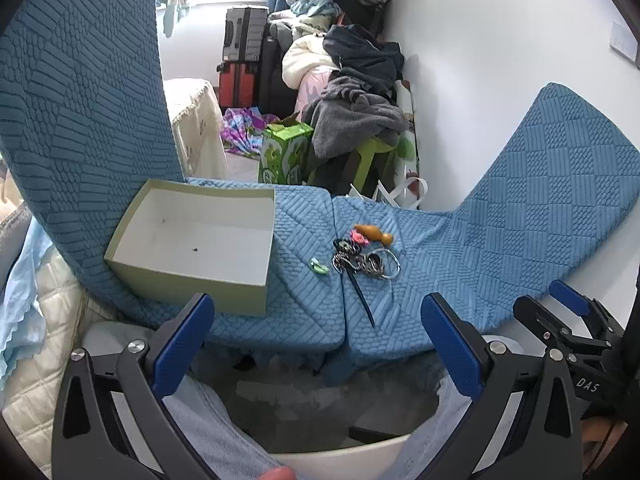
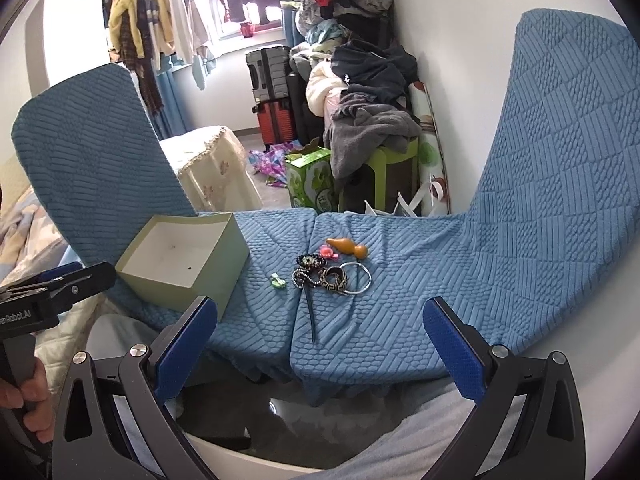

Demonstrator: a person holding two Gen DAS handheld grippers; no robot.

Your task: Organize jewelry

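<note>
A small heap of jewelry (image 1: 362, 260) lies on two blue-covered chair seats (image 1: 420, 272) pushed together: a black hair stick, beaded pieces, a metal ring, a pink piece, an orange gourd pendant (image 1: 374, 234) and a green clip (image 1: 319, 267) a little apart to the left. An open pale green box (image 1: 192, 240) stands left of it and looks empty. The heap (image 2: 328, 276), the green clip (image 2: 277, 280) and the box (image 2: 188, 264) also show in the right wrist view. My left gripper (image 1: 316, 334) and right gripper (image 2: 320, 334) are open and empty, held before the seats' front edge.
Blue chair backs rise at the left (image 1: 80, 100) and right (image 1: 560, 180). Behind the seats are a green carton (image 1: 286, 152), a green stool piled with clothes (image 1: 360, 120), suitcases (image 1: 244, 52) and a white wall at the right. A person's legs are below.
</note>
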